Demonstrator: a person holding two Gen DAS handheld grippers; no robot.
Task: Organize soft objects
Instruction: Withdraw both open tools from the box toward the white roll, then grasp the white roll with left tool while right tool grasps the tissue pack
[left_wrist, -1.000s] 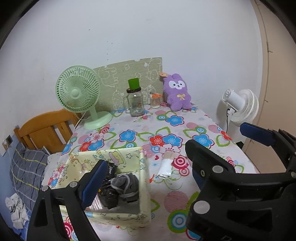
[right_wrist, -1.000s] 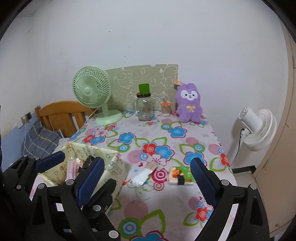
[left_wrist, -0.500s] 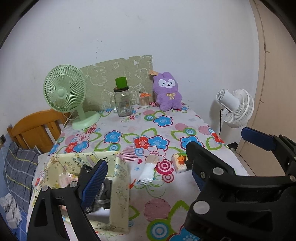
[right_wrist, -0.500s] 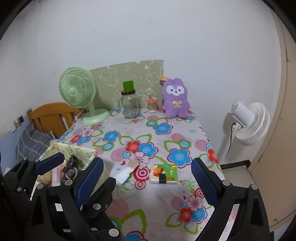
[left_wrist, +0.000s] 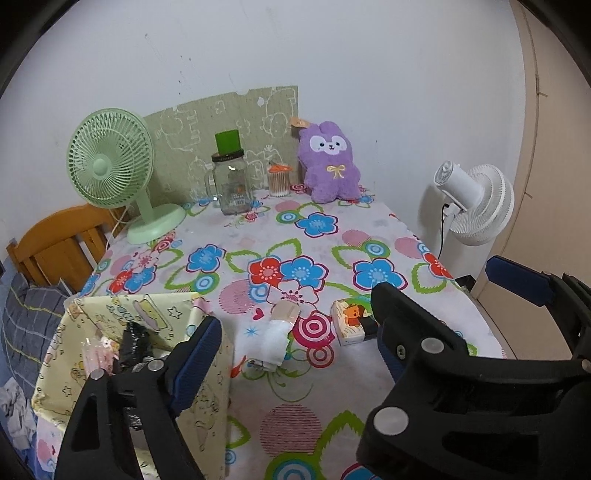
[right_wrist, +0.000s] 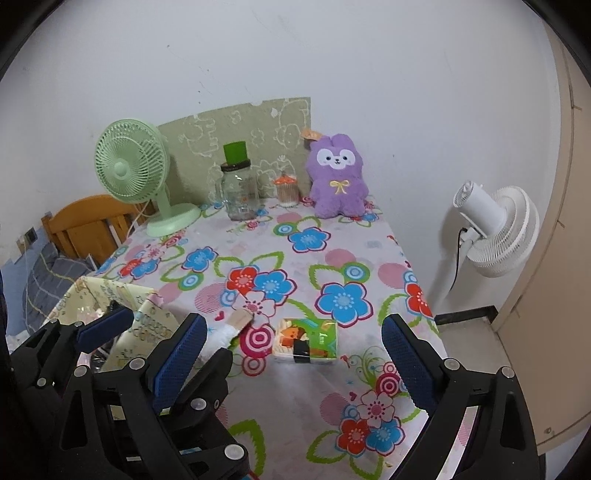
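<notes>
A yellow fabric bin stands at the table's front left, with dark and pink soft items inside; it also shows in the right wrist view. A folded white cloth lies just right of the bin. A green tissue pack lies further right; it also shows in the left wrist view. A purple plush bunny sits at the back by the wall. My left gripper is open and empty, held above the front of the table. My right gripper is open and empty, just short of the tissue pack.
A green desk fan, a glass jar with a green cup on top and a small swab jar stand at the back. A white floor fan stands right of the table. A wooden chair and bedding are at the left.
Both grippers have pulled back and shifted right, away from the bin. The tissue pack has come into the left wrist view. Both stay open.
</notes>
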